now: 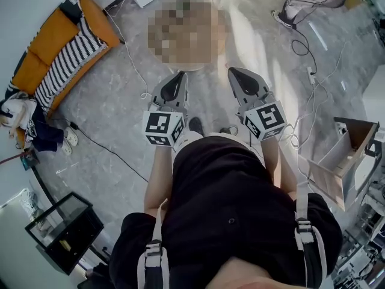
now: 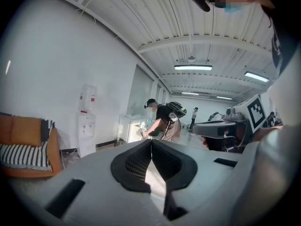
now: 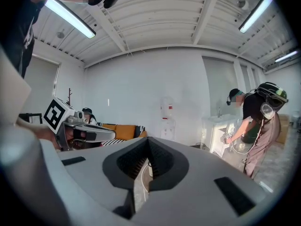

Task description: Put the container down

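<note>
No container shows between the jaws in any view. In the head view my left gripper and right gripper are held side by side at waist height over the grey floor, both pointing away from the body. In the left gripper view the left gripper has its dark pads meeting at the tip, with nothing between them. The right gripper looks the same in its own view, shut and empty. Each gripper shows in the other's view, the right gripper's marker cube and the left one's.
An orange sofa with a striped cushion stands at the far left. A black-framed glass box sits on the floor at the near left, an open wooden box at the right. Cables trail across the floor. A person bends over a white sink unit; a water dispenser stands by the wall.
</note>
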`<state>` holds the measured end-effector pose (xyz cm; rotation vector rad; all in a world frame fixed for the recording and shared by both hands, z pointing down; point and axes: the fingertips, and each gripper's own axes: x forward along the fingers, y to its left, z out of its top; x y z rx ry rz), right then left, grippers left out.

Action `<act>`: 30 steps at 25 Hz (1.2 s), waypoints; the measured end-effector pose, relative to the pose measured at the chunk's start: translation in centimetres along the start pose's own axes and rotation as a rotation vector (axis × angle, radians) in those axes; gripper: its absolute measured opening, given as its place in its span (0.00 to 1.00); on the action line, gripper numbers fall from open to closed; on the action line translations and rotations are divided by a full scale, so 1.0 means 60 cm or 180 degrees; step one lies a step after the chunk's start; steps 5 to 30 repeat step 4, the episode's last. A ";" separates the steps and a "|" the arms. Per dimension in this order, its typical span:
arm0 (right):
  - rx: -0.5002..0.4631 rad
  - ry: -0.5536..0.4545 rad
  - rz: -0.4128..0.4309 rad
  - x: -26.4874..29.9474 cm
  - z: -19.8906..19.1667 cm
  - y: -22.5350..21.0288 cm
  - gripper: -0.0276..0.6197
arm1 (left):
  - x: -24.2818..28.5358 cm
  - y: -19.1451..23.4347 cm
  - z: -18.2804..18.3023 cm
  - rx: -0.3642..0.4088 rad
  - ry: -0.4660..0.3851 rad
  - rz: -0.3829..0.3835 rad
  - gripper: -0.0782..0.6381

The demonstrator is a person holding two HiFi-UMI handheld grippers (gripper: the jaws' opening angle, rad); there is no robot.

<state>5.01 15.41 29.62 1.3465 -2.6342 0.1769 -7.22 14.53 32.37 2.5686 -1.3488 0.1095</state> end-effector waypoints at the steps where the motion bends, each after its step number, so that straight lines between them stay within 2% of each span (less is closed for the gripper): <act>1: 0.0002 -0.0003 0.0010 -0.006 0.000 -0.001 0.05 | -0.001 -0.007 0.000 -0.0002 -0.0003 0.0002 0.13; 4: 0.0005 -0.0008 0.0024 -0.023 -0.001 -0.001 0.05 | -0.007 -0.028 -0.002 -0.0002 0.0004 0.0000 0.13; 30: 0.0005 -0.0008 0.0024 -0.023 -0.001 -0.001 0.05 | -0.007 -0.028 -0.002 -0.0002 0.0004 0.0000 0.13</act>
